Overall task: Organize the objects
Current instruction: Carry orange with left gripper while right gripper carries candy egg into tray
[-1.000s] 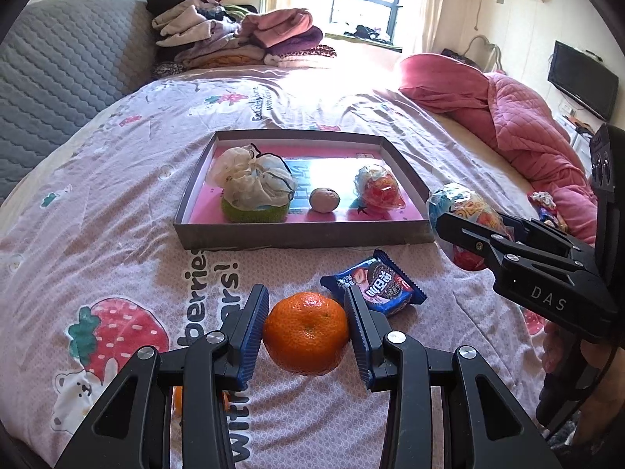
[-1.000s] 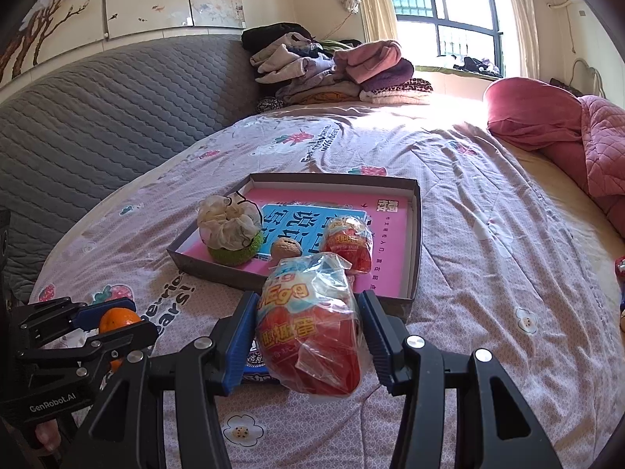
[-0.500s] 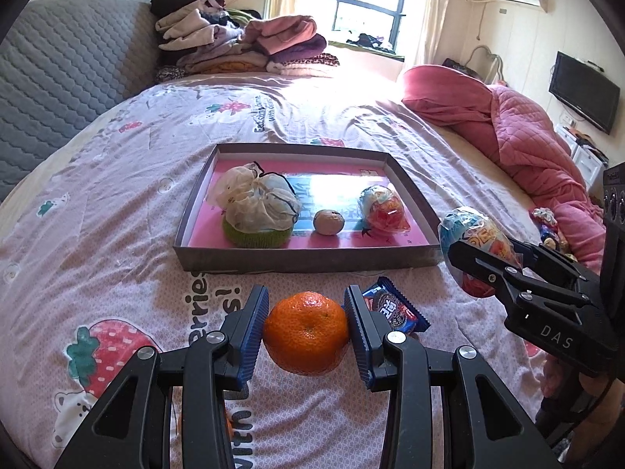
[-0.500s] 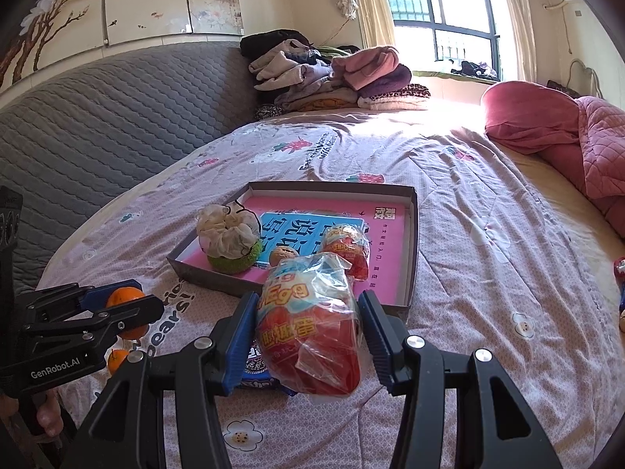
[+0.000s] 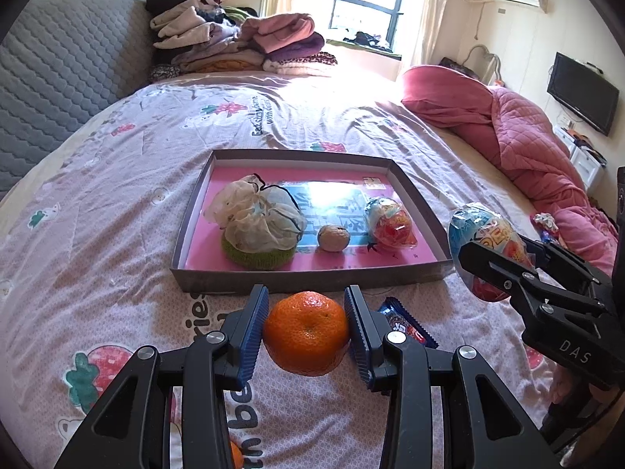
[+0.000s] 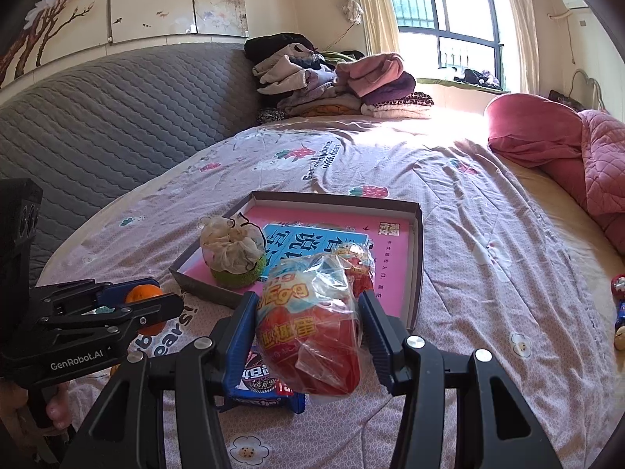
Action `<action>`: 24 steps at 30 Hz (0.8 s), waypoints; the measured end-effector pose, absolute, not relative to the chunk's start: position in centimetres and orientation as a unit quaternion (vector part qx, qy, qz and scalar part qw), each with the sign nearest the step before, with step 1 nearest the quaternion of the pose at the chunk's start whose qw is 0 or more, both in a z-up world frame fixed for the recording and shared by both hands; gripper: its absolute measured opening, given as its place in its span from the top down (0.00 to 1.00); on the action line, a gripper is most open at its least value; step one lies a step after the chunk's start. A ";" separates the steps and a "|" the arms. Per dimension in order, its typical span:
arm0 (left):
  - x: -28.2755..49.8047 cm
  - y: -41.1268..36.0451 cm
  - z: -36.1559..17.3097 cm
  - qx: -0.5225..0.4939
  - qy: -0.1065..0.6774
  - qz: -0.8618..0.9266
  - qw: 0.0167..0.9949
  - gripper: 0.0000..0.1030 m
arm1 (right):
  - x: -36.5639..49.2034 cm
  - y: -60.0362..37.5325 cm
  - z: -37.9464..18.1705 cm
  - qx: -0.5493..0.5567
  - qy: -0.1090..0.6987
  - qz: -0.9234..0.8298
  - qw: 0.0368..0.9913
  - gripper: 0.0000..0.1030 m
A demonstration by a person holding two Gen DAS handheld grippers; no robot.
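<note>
The left gripper (image 5: pixel 306 330) is closed part-way on an orange (image 5: pixel 306 332), its blue ribbed pads pressing the fruit on either side at its widest part. The orange hangs over the bedsheet (image 5: pixel 117 203), just short of the near wall of the shallow box (image 5: pixel 312 279). It looks firm and round with a slightly pebbled skin, so it should hold well across the middle, though hard squeezing would bruise it, and a grip off the middle could let it roll out.

The right gripper (image 6: pixel 308 324) is closed about half-way on a wrapped toy egg (image 6: pixel 308 324) in crinkly clear plastic, held near the box's right-hand corner. The wrapper is slick and loose, so I judge the pads should bear on the hard shell underneath, across its belly, not on the twisted film at the ends, which would slide or tear.

Inside the box lie a mesh bag (image 5: pixel 258 219) resting on a green knitted thing, a walnut (image 5: pixel 333 237) and a second wrapped egg (image 5: pixel 390 221), in a row along the near wall. The back half of the pink floor is free, and that is probably where both held things go. A biscuit packet (image 6: pixel 265 387) lies flat on the sheet below the grippers; it is light, thin and probably crushable, best pinched by its edges.
</note>
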State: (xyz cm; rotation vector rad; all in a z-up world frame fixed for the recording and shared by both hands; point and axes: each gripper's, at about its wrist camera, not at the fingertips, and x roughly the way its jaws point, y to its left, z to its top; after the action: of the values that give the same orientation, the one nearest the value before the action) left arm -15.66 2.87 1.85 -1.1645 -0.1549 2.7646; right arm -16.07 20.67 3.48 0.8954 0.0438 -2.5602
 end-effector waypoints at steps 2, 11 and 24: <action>-16.1 2.8 2.1 -0.385 -0.046 0.919 0.067 0.60 | -16.6 20.4 3.9 0.320 0.019 -0.923 0.213 0.49; -18.5 2.9 2.3 -0.388 -0.041 0.918 0.068 0.60 | -18.4 20.0 4.4 0.313 0.029 -0.926 0.210 0.49; -22.8 3.7 2.5 -0.389 -0.035 0.918 0.062 0.60 | -21.9 21.3 4.9 0.302 0.033 -0.932 0.196 0.49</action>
State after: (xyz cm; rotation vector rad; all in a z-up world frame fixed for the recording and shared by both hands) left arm -22.83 3.67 2.53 -1.1760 -0.1070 2.7761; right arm -21.94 21.33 4.93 0.8468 0.0914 -2.6109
